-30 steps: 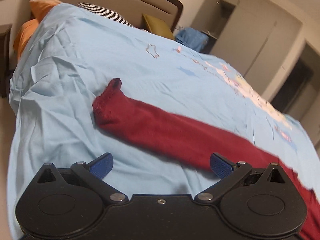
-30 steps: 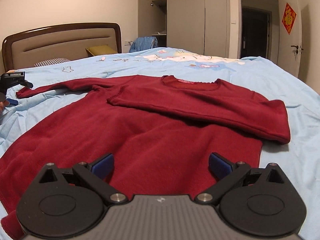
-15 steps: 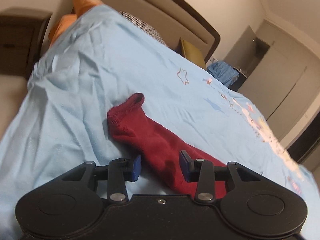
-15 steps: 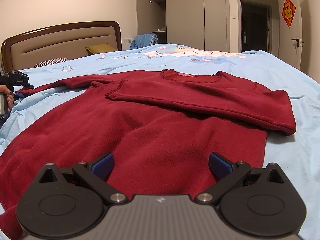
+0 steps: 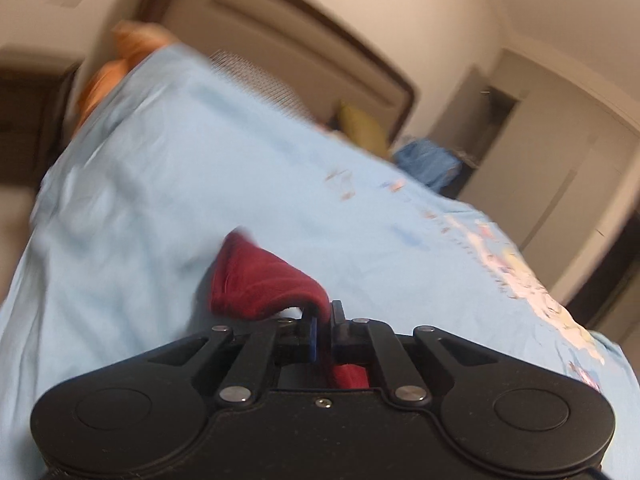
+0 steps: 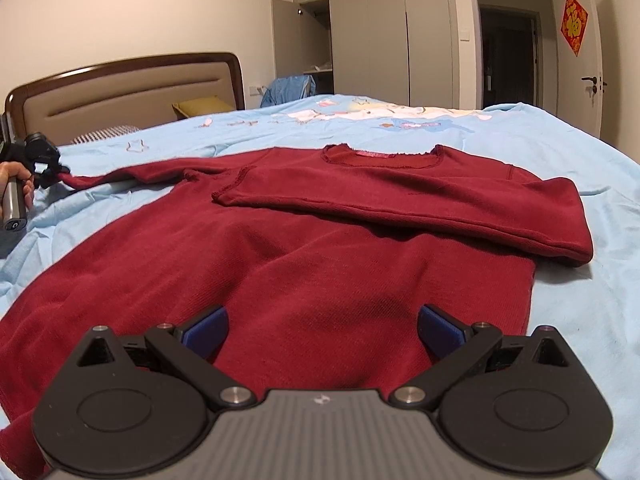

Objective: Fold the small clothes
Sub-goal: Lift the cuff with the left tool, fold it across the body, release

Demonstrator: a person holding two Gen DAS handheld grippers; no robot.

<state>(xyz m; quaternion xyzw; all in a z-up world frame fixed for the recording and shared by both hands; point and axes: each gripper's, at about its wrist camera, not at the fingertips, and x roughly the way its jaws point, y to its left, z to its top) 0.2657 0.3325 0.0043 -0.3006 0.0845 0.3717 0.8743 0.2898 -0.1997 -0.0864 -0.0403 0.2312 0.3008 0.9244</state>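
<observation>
Bedroom, bed with light blue sheet [image 6: 520, 136]. Dark red sweater [image 6: 280, 264] spread flat on it, one sleeve folded across the chest, the other stretched out sideways. Left gripper [image 5: 323, 322] pinched tight on that sleeve's cuff [image 5: 260, 276]. Right gripper [image 6: 322, 330] spread wide above the hem, holding nothing. Padded headboard [image 6: 120, 96] behind.

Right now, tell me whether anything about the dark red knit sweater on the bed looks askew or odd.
Nothing is damaged. The dark red knit sweater lies lopsided on the light blue bedsheet: one sleeve is folded across the chest, the other sleeve is stretched sideways, its cuff pinched in the left gripper. The right gripper is open.
</observation>
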